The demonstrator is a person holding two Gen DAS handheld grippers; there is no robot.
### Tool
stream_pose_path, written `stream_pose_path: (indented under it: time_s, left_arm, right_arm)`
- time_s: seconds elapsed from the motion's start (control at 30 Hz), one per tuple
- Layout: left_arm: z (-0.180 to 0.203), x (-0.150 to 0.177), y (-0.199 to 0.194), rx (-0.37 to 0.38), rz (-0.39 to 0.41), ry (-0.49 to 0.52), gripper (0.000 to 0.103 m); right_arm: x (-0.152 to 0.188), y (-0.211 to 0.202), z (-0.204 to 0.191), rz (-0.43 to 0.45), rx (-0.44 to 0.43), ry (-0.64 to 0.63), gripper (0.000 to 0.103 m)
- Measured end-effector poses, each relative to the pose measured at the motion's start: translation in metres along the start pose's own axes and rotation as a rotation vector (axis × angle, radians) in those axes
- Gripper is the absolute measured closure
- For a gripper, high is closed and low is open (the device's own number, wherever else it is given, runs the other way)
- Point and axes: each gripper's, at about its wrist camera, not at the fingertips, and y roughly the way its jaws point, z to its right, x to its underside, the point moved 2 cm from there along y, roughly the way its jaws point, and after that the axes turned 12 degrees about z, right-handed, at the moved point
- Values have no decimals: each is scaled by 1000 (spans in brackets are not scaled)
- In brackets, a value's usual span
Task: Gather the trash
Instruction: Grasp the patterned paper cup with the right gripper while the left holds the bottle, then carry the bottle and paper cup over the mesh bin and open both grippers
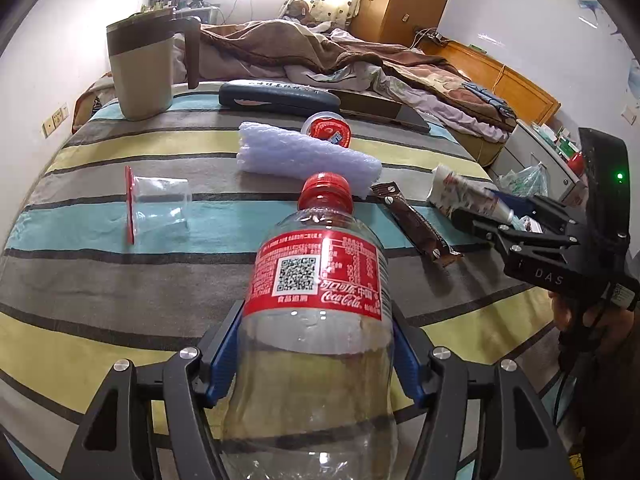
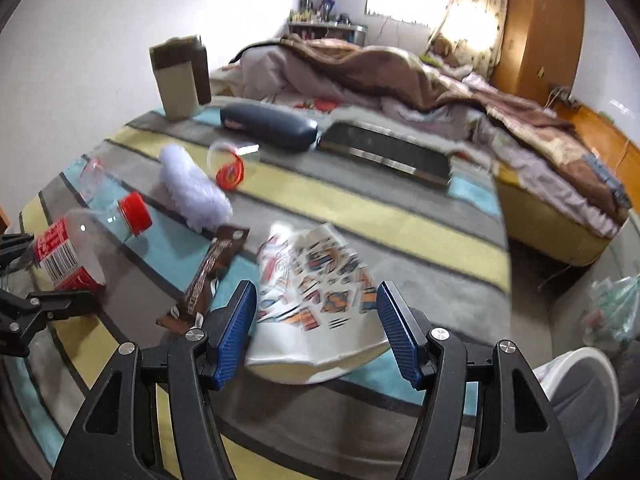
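Plastic bottle (image 1: 316,300) between left fingers (image 1: 224,356)

The base of the cola bottle (image 1: 316,320) runs off the bottom edge of the left wrist view, and its lower sides sit behind the blue pads (image 1: 224,356). In the right wrist view the printed paper cup (image 2: 316,292) is smeared by motion blur, so its pattern (perhaps cartoon figures) cannot be read. The plastic bag (image 2: 612,308) is cropped at the right.

Home bedroom, unmade bed (image 2: 420,80), wardrobe (image 2: 540,28)
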Motion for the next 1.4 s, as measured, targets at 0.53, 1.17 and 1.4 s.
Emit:
stream_pose_path:
  time_s: [0.53, 1.17, 1.4]
  left_arm:
    - [7, 1, -4, -38, 16, -18, 41]
    - [84, -2, -51, -11, 121, 102, 41]
    - [118, -3, -61, 26, 150, 136, 41]
  right_arm:
    - [10, -15, 11, 40, 30, 125, 81]
    - [24, -85, 25, 157, 54, 212, 81]
    - [32, -113, 41, 197, 97, 245, 81]
